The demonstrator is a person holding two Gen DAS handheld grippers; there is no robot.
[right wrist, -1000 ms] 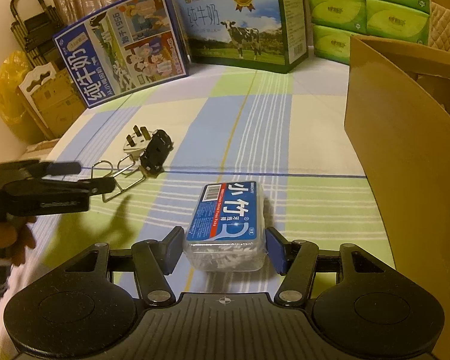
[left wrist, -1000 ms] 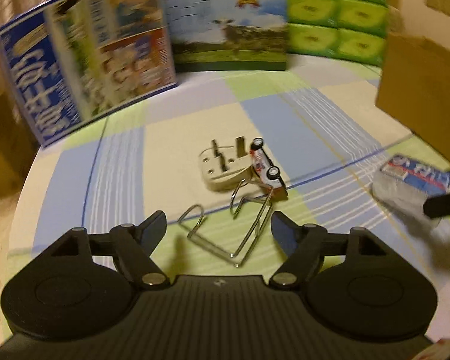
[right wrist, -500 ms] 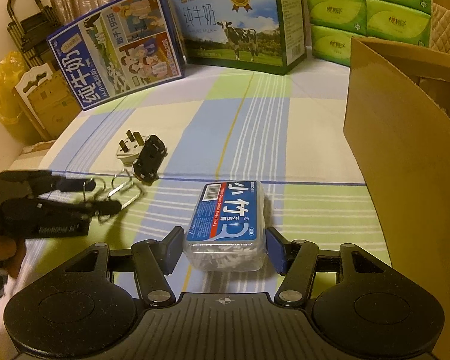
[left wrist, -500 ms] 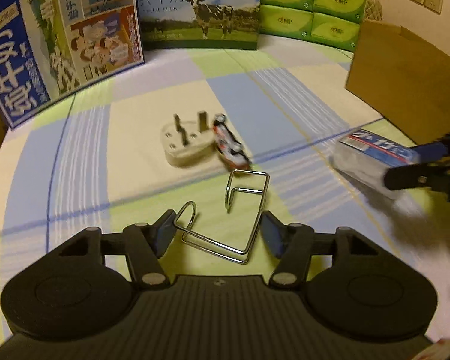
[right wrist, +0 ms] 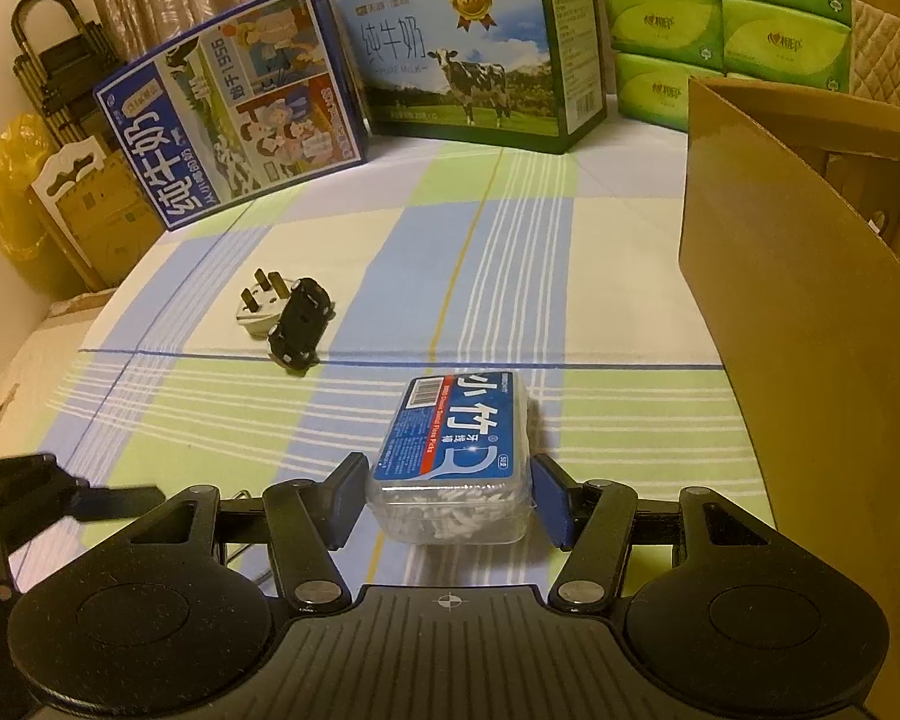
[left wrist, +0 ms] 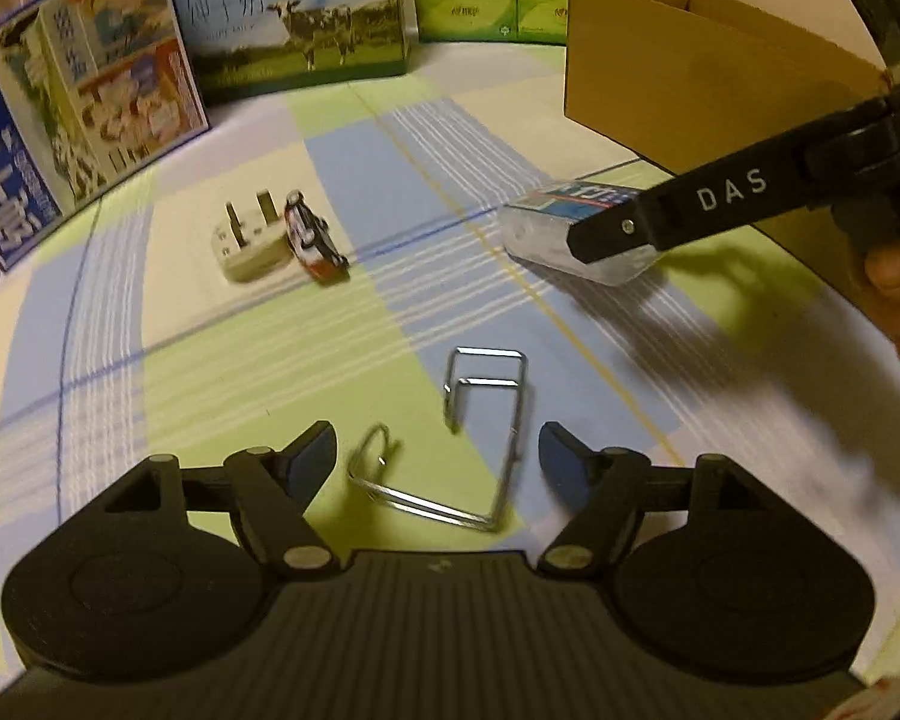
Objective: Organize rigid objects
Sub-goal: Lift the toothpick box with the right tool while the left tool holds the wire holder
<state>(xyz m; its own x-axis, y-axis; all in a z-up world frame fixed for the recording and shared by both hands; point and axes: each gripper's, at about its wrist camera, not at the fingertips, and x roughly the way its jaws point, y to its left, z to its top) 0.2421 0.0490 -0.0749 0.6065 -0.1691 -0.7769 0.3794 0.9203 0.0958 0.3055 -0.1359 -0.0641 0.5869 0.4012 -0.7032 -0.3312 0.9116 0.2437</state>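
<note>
A bent wire hook [left wrist: 426, 506] lies on the checked cloth between the fingers of my left gripper [left wrist: 438, 456]. Its jaws are opening and the pads stand clear of the wire. My right gripper [right wrist: 450, 498] is shut on a clear floss pick box [right wrist: 456, 438] with a blue label, which rests on the cloth. The left wrist view shows the same floss pick box [left wrist: 546, 222] under a right gripper finger [left wrist: 660, 216]. A white plug [left wrist: 249, 249] and a toy car [left wrist: 315, 237] on its side lie together further back.
An open cardboard box [right wrist: 810, 312] stands at the right, close to the floss pick box. Two milk cartons [right wrist: 234, 102] [right wrist: 468, 54] and green tissue packs [right wrist: 726, 18] line the back. A person's fingers [left wrist: 894, 276] hold the right gripper. The cloth's left edge drops off.
The left gripper narrowed on the wire hook, carried it right, away from the plug and car and closer to the floss pick box, then widened again. The right gripper kept still.
</note>
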